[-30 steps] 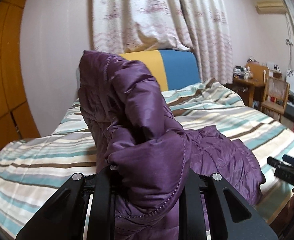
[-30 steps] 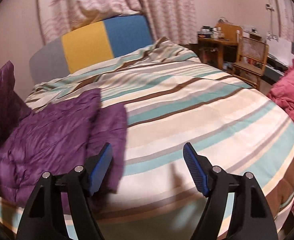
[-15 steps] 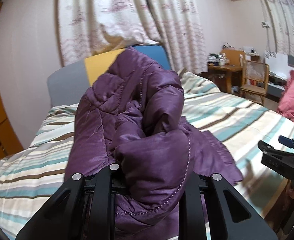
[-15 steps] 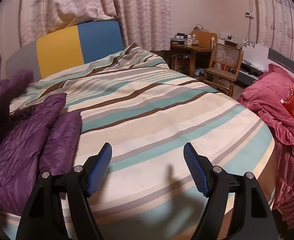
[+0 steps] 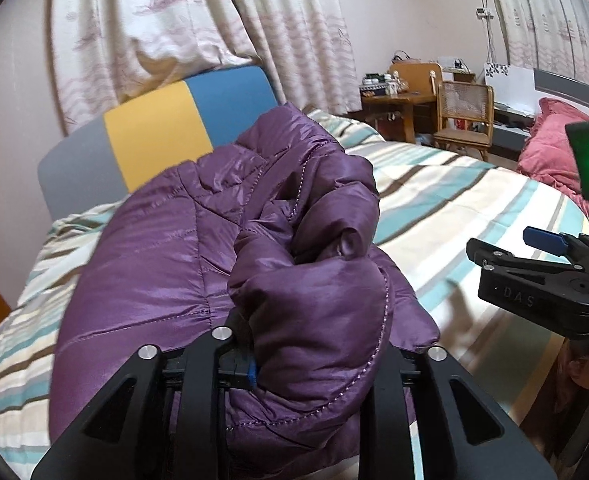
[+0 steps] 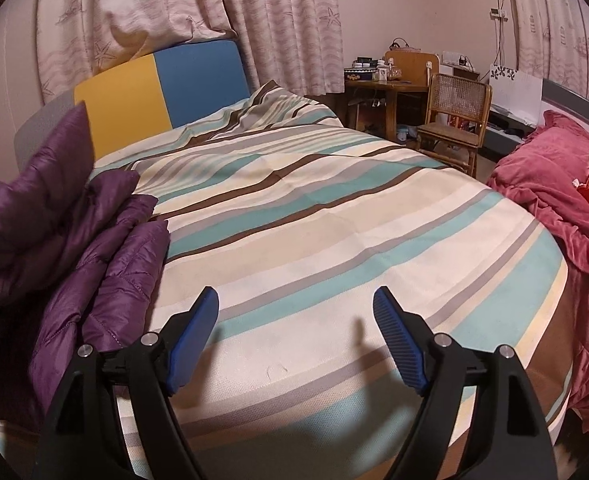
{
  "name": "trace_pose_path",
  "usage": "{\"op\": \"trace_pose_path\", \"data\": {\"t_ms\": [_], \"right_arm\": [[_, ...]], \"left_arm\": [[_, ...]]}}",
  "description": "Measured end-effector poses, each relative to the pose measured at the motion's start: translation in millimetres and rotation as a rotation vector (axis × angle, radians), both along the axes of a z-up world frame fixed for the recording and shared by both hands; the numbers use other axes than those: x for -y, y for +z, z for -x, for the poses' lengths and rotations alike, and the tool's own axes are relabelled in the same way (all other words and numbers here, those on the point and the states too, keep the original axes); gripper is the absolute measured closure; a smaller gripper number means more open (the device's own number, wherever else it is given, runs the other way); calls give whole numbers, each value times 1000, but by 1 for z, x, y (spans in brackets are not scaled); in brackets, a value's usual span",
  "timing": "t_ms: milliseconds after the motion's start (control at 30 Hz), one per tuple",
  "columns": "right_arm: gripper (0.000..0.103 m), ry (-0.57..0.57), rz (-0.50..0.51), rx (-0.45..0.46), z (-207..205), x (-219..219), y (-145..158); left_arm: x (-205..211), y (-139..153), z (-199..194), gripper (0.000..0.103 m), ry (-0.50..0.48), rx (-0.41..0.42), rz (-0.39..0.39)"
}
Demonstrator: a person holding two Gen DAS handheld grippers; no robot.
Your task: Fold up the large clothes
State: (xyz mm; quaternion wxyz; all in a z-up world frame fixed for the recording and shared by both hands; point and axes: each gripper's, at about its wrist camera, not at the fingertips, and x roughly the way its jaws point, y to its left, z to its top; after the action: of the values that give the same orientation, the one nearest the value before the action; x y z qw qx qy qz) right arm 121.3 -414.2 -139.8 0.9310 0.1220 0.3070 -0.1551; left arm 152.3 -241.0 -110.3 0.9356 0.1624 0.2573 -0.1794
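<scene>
A purple quilted jacket (image 5: 166, 264) lies bunched on the striped bed (image 5: 474, 200), a thick fold of it raised over the rest. My left gripper (image 5: 306, 344) grips that fold low in the left wrist view; its jaws are opening, with fabric still packed between them and hiding the tips. The right wrist view shows the jacket (image 6: 94, 240) heaped at the bed's left edge. My right gripper (image 6: 294, 300) hovers over bare bedspread (image 6: 334, 220) to the jacket's right, its jaws opening with nothing between them. It also shows at the right edge as the right gripper (image 5: 510, 250).
A yellow and blue headboard (image 6: 154, 88) stands before patterned curtains (image 6: 274, 20). A wooden desk (image 6: 386, 84) and a cane chair (image 6: 454, 120) stand at the back right. A red blanket (image 6: 554, 200) is heaped beside the bed's right edge.
My left gripper has swung right and down with the jacket fold, laying it over the rest of the jacket. The right gripper's jaws stand slightly wider and it appears closer in the left view.
</scene>
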Motion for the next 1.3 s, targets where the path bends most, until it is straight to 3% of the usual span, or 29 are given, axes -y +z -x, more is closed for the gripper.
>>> {"op": "trace_pose_path", "data": {"t_ms": [67,167,200,333,400,533,633,767,867,1000,1167,1300], "right_arm": [[23,-2,-14,-8,-1,2,-2],[23,-4,-35,-24,-3,5,-5],[23,-6,-38,-30,-3,4,-6],[23,-12,-54,-40,-5,4,-8],[23,-14,-55,-39,-5,3,-8],[23,-11,-45,-41,-4,4,-8],[23,-8,-41,-42,-4,3,-8],[23,-1,-28,-49,-6,1,-6],[23,15,-1,-38,-7,-4,3],[23,46,-46,20,-12,-10,30],[23,157,-72,153,-30,-45,92],[23,270,-82,220,-59,-85,137]], "left_arm": [[4,-5,-1,71,-12,-6,-3],[6,-6,2,47,-56,-32,22],[5,-3,5,38,-82,-42,57],[-11,16,15,29,-114,-77,196],[-25,30,22,19,-123,-91,299],[-48,53,35,18,-116,-58,387],[-72,63,36,18,-39,-22,427],[-122,67,21,18,176,-14,507],[-163,65,-3,18,388,-56,553],[-198,61,-38,18,568,-122,582],[-206,47,-82,18,655,-220,501],[-186,41,-104,18,581,-289,505]]}}
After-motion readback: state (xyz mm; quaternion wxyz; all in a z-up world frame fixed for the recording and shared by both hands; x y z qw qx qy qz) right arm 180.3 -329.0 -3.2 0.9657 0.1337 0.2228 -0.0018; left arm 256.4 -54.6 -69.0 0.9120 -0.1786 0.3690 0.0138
